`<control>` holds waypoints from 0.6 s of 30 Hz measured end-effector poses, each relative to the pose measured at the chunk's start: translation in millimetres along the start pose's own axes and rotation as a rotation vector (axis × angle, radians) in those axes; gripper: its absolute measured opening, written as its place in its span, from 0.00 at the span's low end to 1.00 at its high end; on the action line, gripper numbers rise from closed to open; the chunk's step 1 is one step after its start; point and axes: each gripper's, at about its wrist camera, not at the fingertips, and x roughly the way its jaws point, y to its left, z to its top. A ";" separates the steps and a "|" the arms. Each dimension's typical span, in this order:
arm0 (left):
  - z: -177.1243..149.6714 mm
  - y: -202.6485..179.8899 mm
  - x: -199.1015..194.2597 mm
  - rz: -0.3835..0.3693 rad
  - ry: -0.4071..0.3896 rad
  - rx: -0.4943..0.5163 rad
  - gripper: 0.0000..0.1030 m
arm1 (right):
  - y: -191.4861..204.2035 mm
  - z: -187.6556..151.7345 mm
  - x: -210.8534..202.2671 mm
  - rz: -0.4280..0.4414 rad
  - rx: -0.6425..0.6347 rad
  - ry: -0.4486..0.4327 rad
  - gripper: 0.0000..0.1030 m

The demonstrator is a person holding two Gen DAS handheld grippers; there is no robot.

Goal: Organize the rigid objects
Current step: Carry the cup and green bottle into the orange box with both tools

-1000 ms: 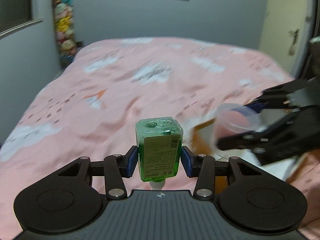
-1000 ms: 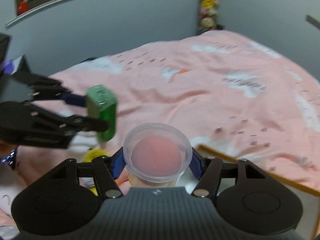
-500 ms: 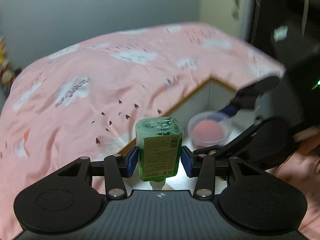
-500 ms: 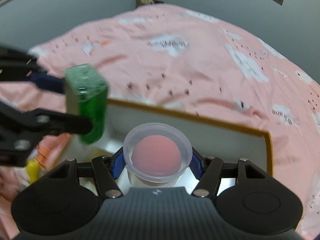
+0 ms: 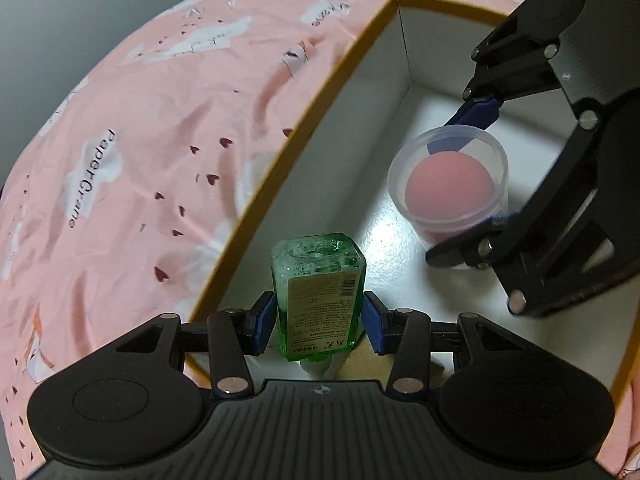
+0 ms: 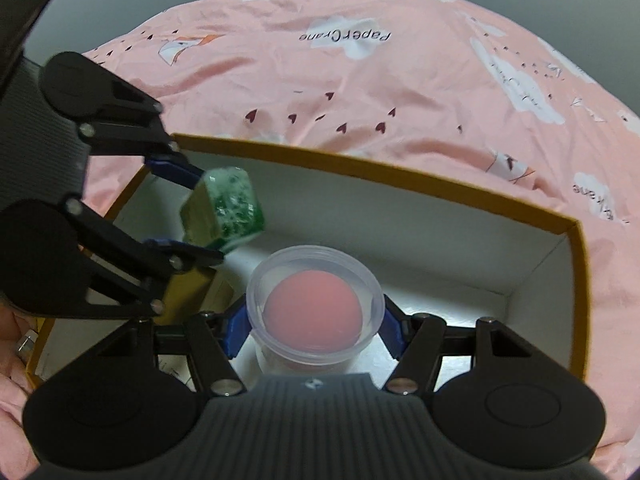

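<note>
My left gripper (image 5: 319, 322) is shut on a green bottle (image 5: 318, 294) with a paper label, held cap-down over the near end of an open cardboard box (image 5: 320, 108) with a yellow rim and white inside. My right gripper (image 6: 313, 330) is shut on a clear plastic cup (image 6: 314, 310) holding a pink ball, low inside the same box (image 6: 440, 178). In the left wrist view the cup (image 5: 450, 184) and right gripper (image 5: 476, 160) are to the right of the bottle. In the right wrist view the bottle (image 6: 224, 210) and left gripper (image 6: 188, 208) are at the left.
The box lies on a bed with a pink sheet (image 5: 120, 128) printed with clouds and hearts; the sheet (image 6: 380, 80) surrounds the box. A grey wall (image 5: 60, 12) stands behind the bed. A small metal object (image 6: 26, 346) lies at the box's left end.
Both grippers have moved down and into the box with their objects. The bottle and the cup now sit lower, between the box walls.
</note>
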 end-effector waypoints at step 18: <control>-16.4 15.6 -2.7 -0.074 -0.023 -0.098 0.55 | 4.0 0.9 23.7 0.009 -0.002 0.092 0.62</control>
